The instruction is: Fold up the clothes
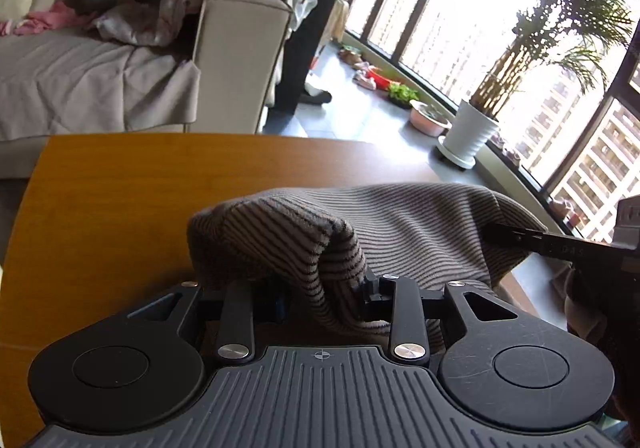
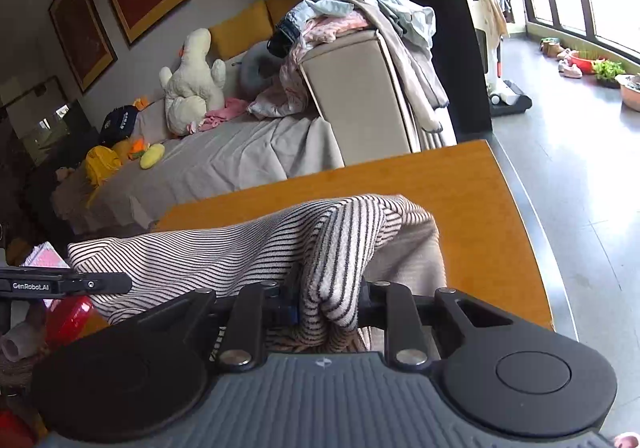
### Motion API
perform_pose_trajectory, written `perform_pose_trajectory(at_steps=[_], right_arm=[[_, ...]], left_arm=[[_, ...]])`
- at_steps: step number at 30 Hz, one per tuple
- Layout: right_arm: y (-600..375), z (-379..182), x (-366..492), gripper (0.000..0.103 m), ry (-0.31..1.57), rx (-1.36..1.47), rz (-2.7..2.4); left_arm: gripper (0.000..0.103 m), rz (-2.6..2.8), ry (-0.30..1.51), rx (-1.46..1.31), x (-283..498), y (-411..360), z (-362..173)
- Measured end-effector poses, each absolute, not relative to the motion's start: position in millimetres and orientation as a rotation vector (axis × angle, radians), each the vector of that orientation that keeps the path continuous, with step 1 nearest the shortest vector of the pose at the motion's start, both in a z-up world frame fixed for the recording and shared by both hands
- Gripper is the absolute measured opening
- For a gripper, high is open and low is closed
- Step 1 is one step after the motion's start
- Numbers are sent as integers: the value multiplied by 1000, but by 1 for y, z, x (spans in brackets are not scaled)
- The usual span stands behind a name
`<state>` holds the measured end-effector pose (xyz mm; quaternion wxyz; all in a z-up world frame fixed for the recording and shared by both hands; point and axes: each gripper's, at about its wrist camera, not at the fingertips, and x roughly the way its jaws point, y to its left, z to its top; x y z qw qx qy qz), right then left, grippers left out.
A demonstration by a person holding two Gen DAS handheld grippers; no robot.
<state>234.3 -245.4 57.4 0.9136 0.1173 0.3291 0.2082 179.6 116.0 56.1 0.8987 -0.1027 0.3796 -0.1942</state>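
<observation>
Both claws clamped on one striped garment (image 1: 400, 232), lifted above the wooden worktop (image 1: 120, 208). Left claw (image 1: 320, 296): cloth bunched between the fingers at lower centre of the left wrist view, jaws closed onto the fabric. Right claw (image 2: 328, 308): same story, a thick wad of striped knit pinched at lower centre of the right wrist view.

Garment hangs as a sagging span between the two grips; in the left view it runs from centre toward the right edge, where the other claw's finger pokes into it. In the right view it runs from centre to the left edge. Lower part droops toward the worktop; whether it touches, cannot tell.

Progress: early. No crease or flat fold visible, garment is bunched and airborne, not laid out. Looks like a pick-up or spread step. Left to do, as a guess: lay it flat on the worktop, fold it, set it aside.

More clothes piled on the sofa arm (image 2: 360, 68) in the upper middle of the right view, unfolded, so probably more items waiting.
</observation>
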Motion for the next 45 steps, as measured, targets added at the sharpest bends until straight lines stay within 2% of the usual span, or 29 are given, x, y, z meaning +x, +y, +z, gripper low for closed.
perform_pose_trajectory(at_steps=[3,5,6,8,10,13,17,18,19,21,27,29,34,40,42,45], right_arm=[[-251,44,225,22,723,214,401],[-251,30,225,27,755,165,363],[-250,25,225,37,758,134,342],[-249,24,221,40,741,112,328],[-247,27,217,60,717,73,292],[-243,36,210,72,661,-26,225],[-242,55,197,70,551,-40,212],[-239,60,194,53,520,-45,225],[-237,65,193,31,494,-46,240],[-231,65,195,26,506,-8,295],[-211,30,224,25,675,-30,302],[-206,26,217,25,655,-74,296],[-201,24,197,26,660,-91,264],[-189,28,166,27,694,-64,257],[-180,31,152,31,720,-52,305],[-158,31,131,43,740,-89,383]], left_arm=[[40,-413,843,-204,161,108,32],[46,-378,890,-176,156,103,16],[48,-357,905,-160,154,103,11],[54,-329,885,-145,147,106,16],[55,-311,851,-126,138,109,27],[63,-310,768,-107,120,112,52],[65,-352,651,-136,100,105,75],[64,-364,630,-148,98,100,78],[62,-380,627,-163,99,95,76],[61,-420,629,-191,105,84,68],[58,-375,757,-302,145,81,11],[52,-379,749,-333,151,90,6],[51,-391,764,-435,171,112,3],[51,-353,725,-397,198,112,5],[52,-341,713,-388,204,111,6],[54,-326,698,-376,210,110,10]])
